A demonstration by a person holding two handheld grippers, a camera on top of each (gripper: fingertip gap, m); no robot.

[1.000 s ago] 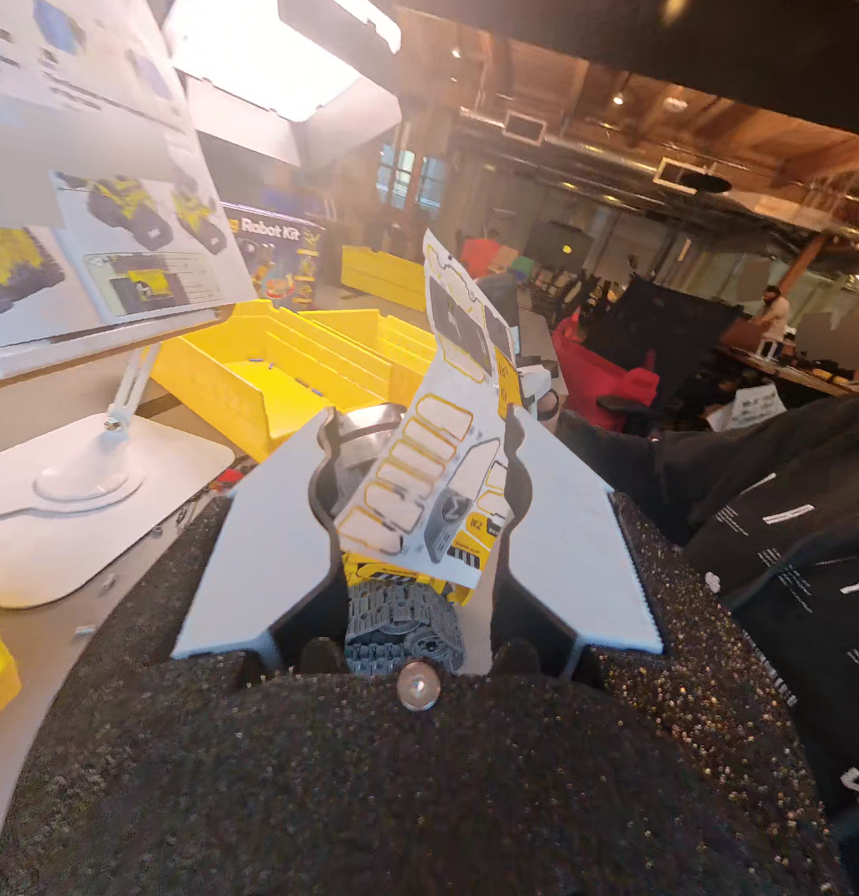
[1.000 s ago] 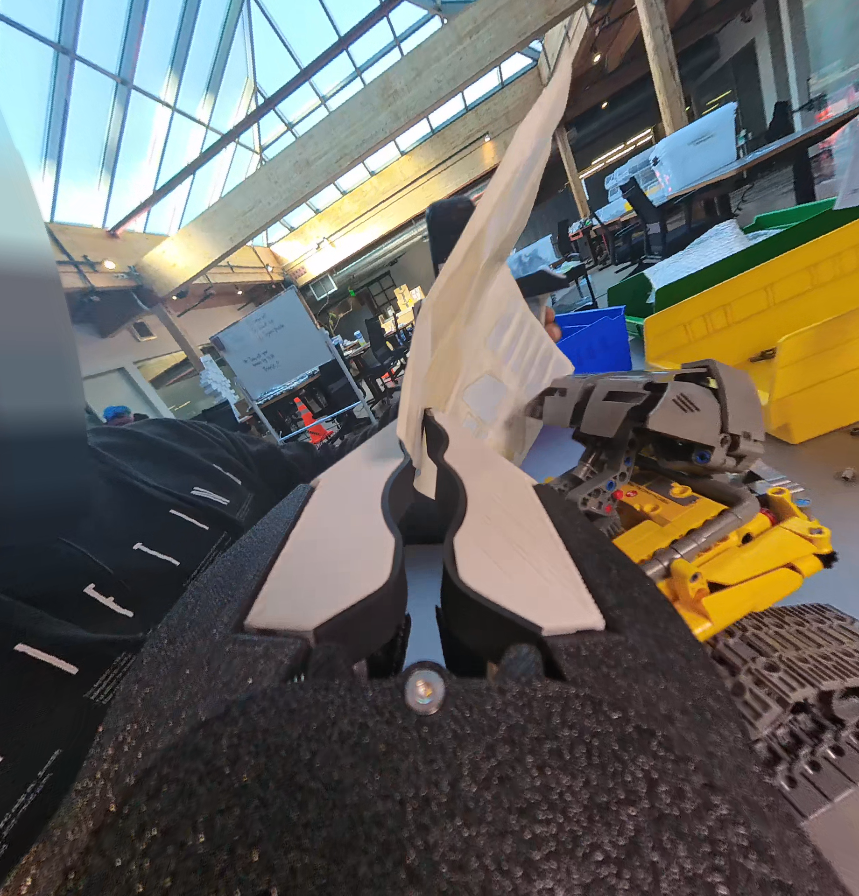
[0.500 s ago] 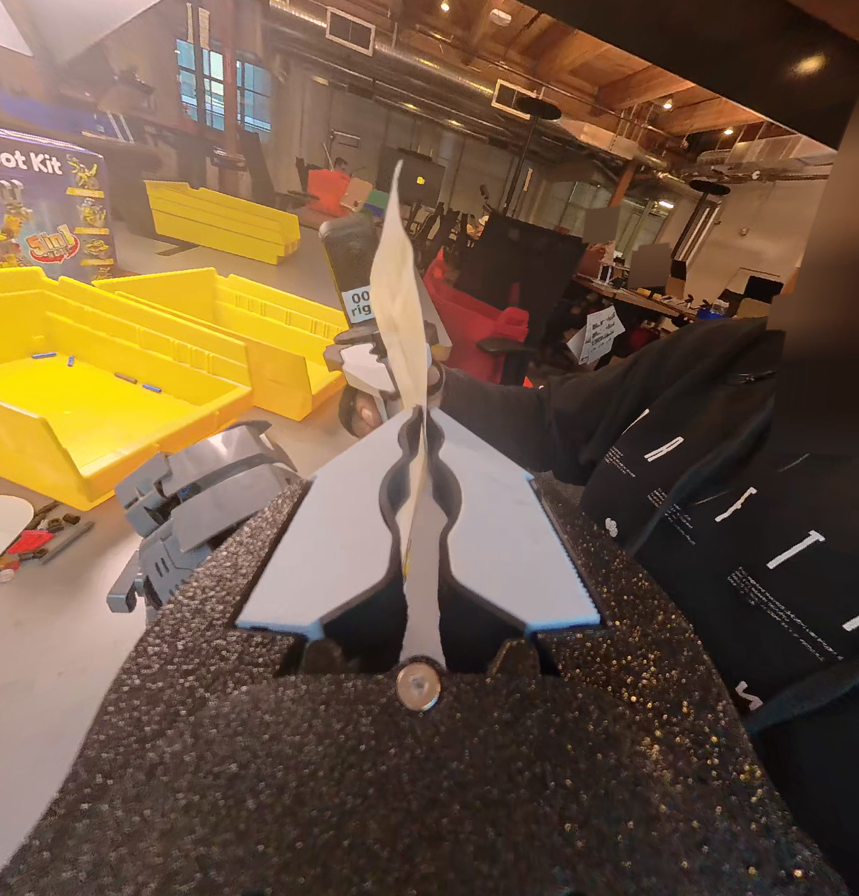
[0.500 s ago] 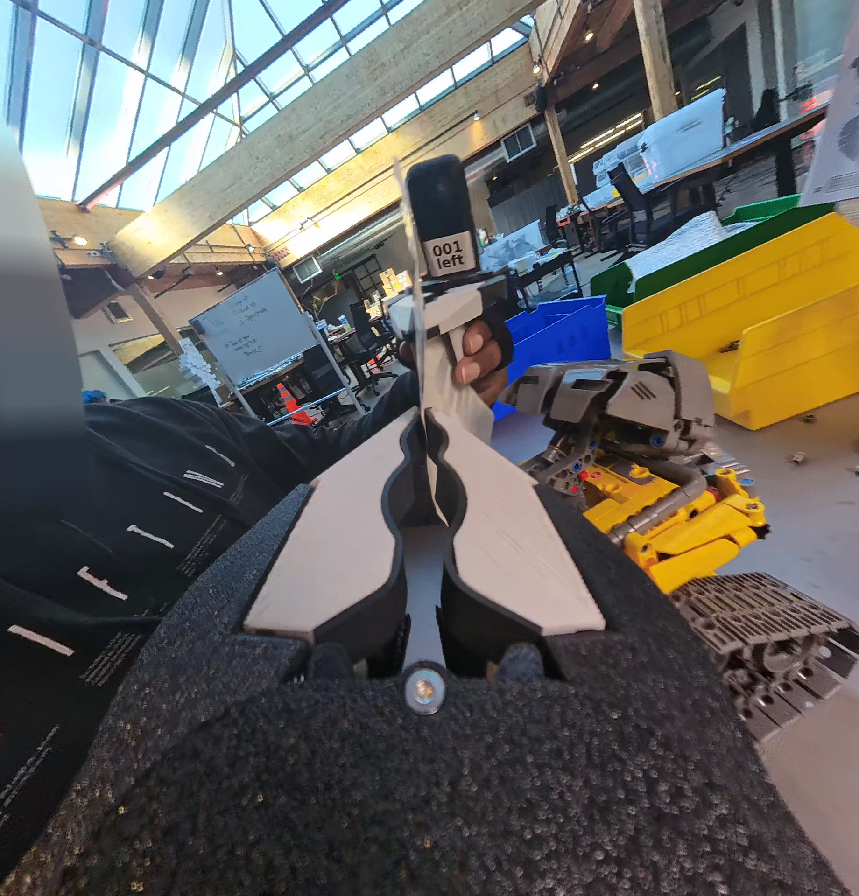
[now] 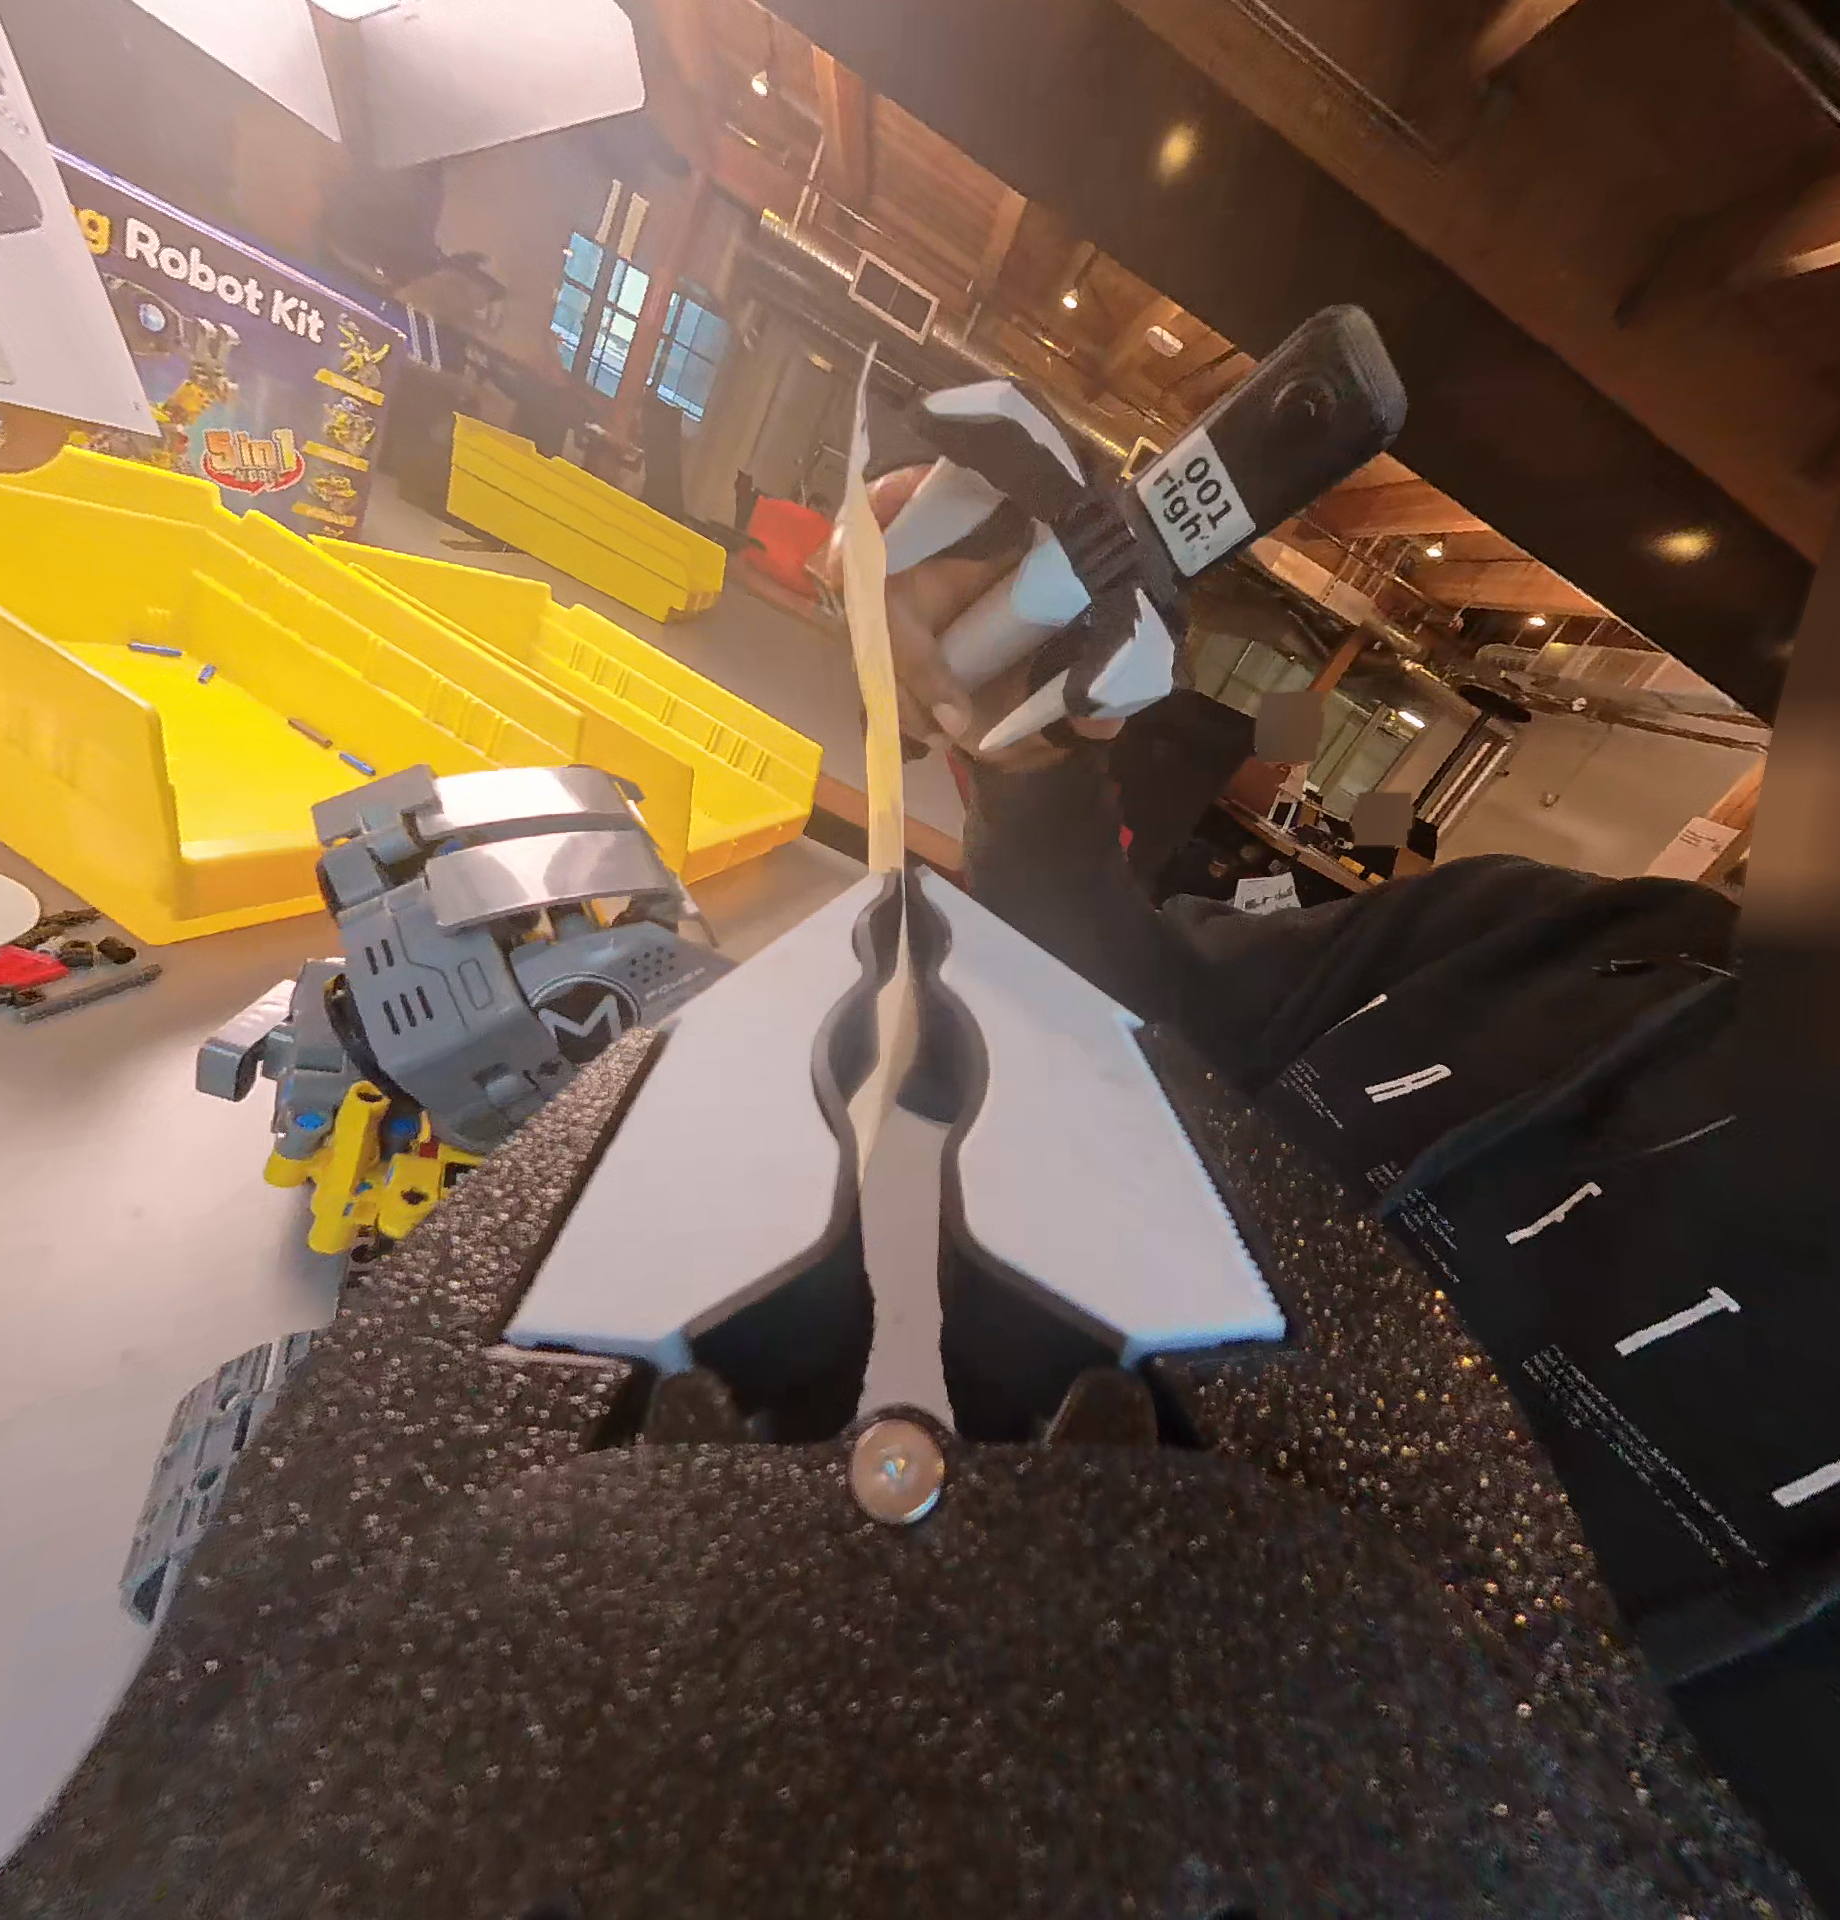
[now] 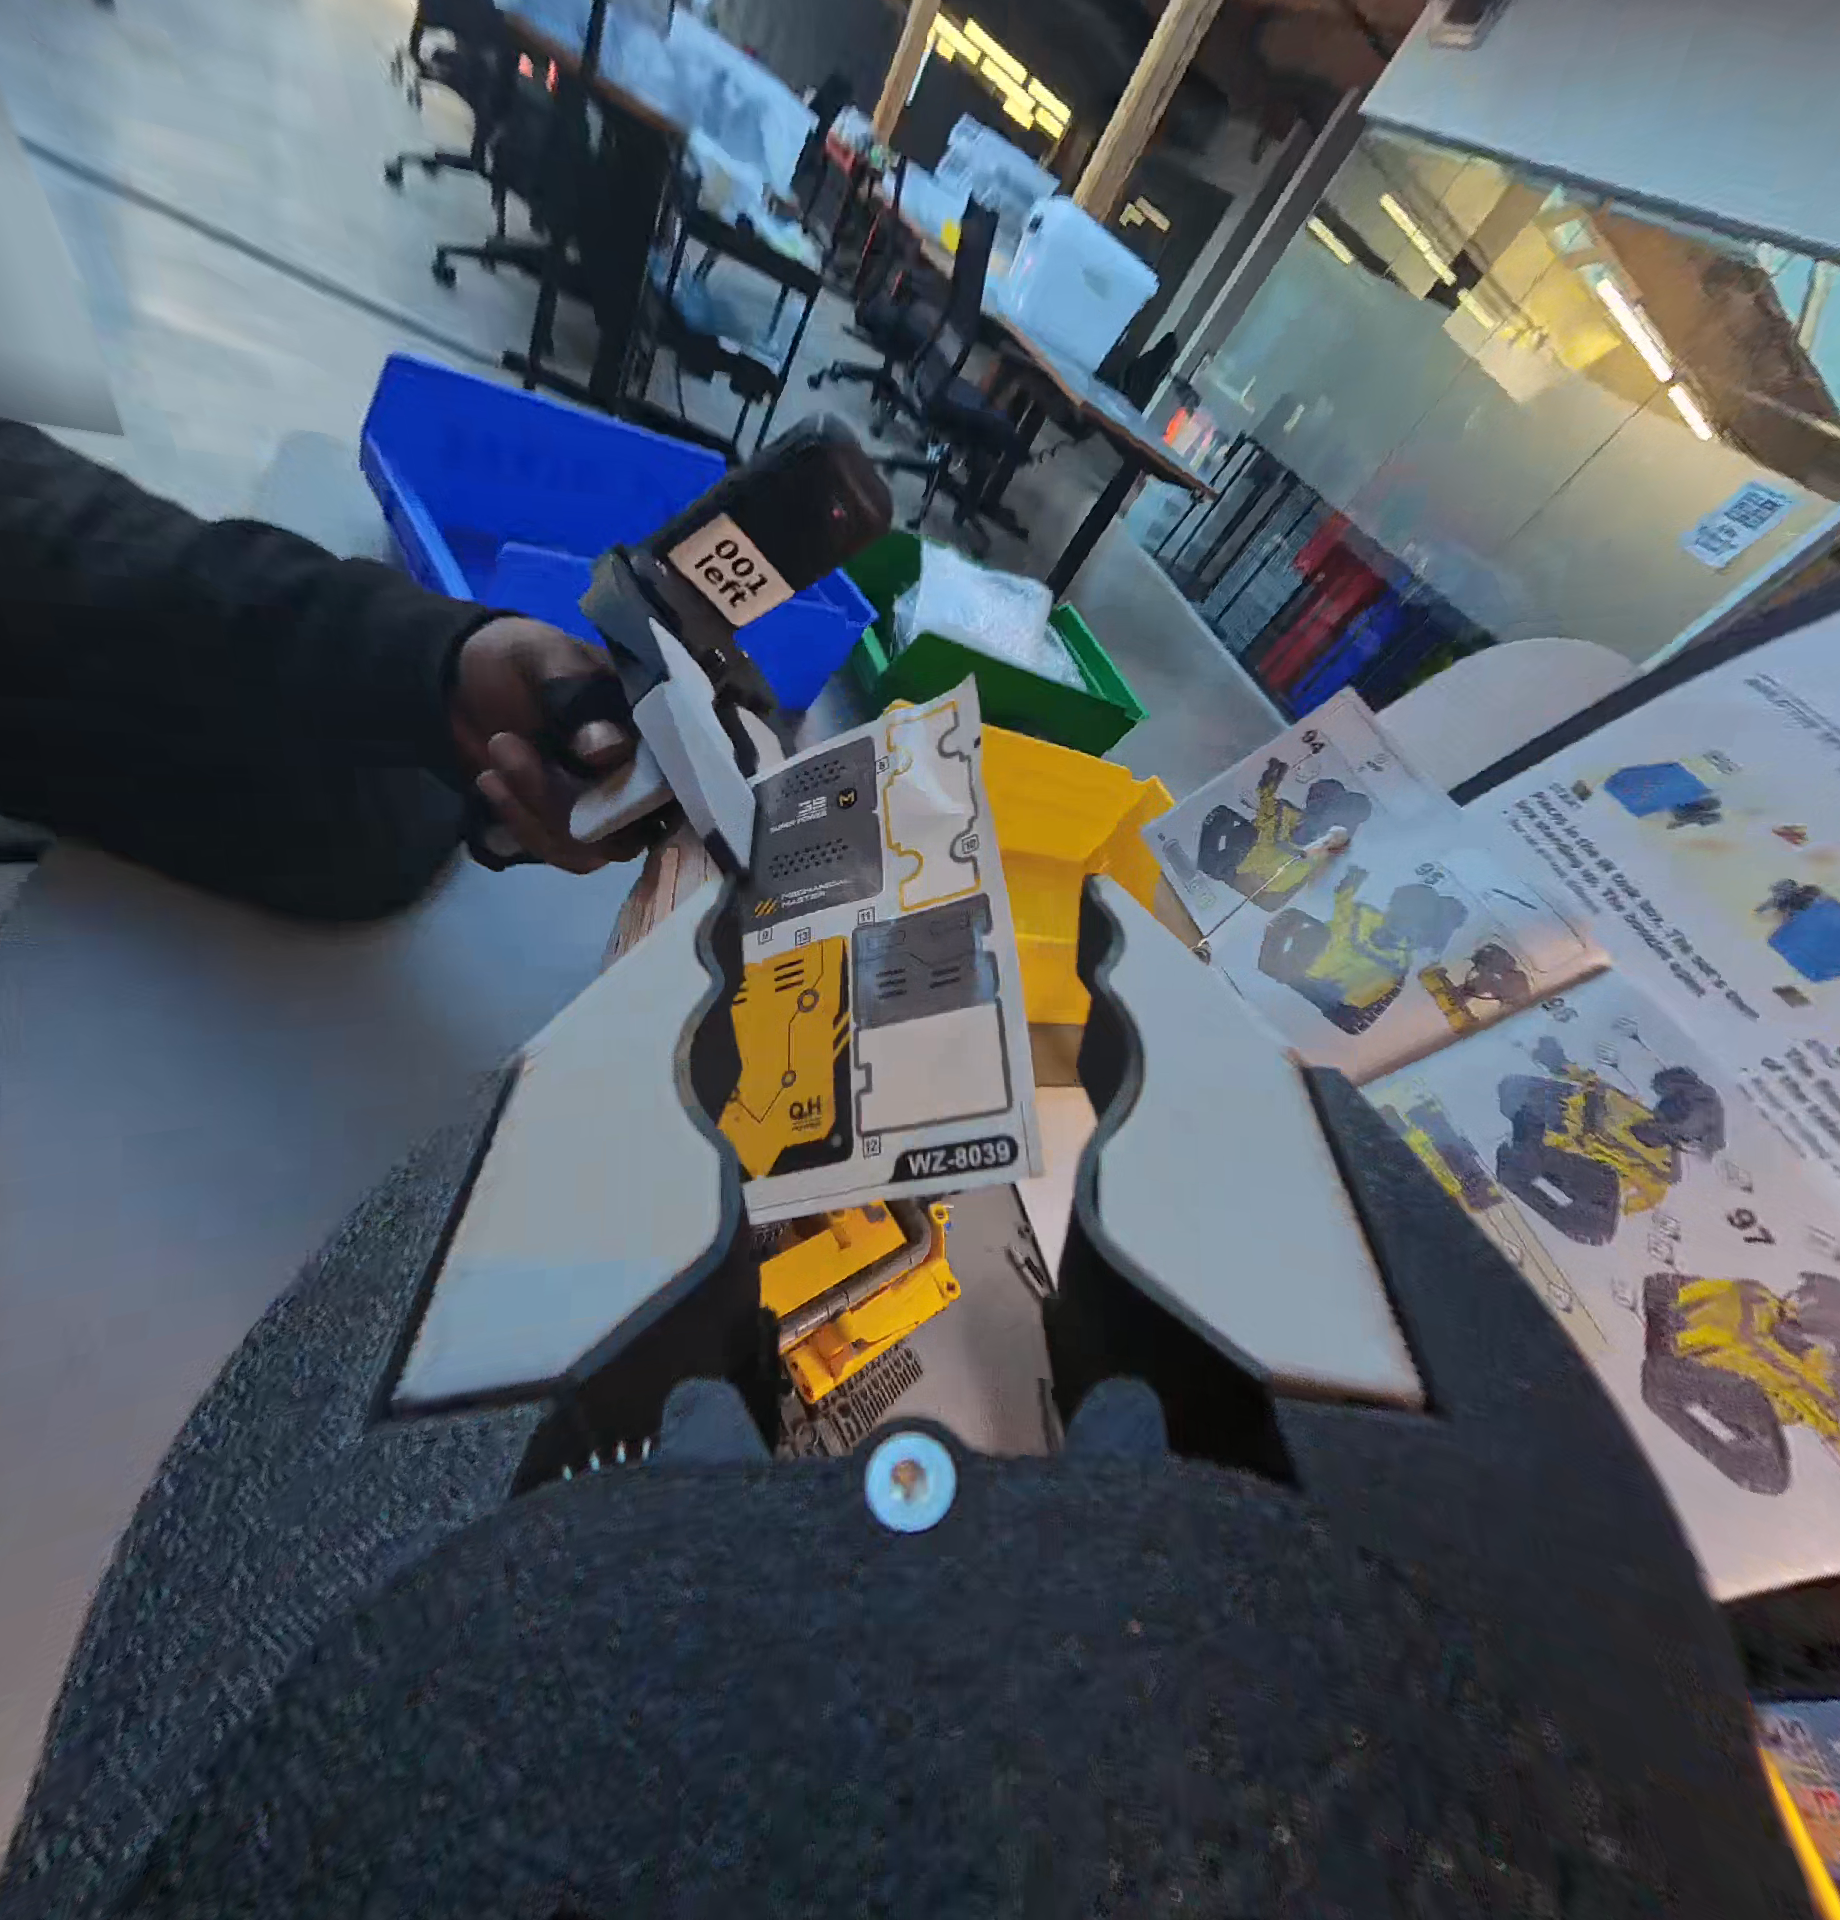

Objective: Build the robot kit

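Left gripper pinches sticker sheet by one edge, so it hangs above toy vehicle; right gripper spread wide, empty, facing the sheet's printed side.

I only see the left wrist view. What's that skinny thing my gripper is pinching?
Observer: A sticker sheet. The right wrist view shows it flat-on, with yellow, grey and white panels.
Operator: Is the other gripper holding it too?
Observer: No. The right gripper is wide open around it; only the left gripper pinches the sheet's edge.
Operator: What's behind my gripper?
Observer: A blue bin on the table.
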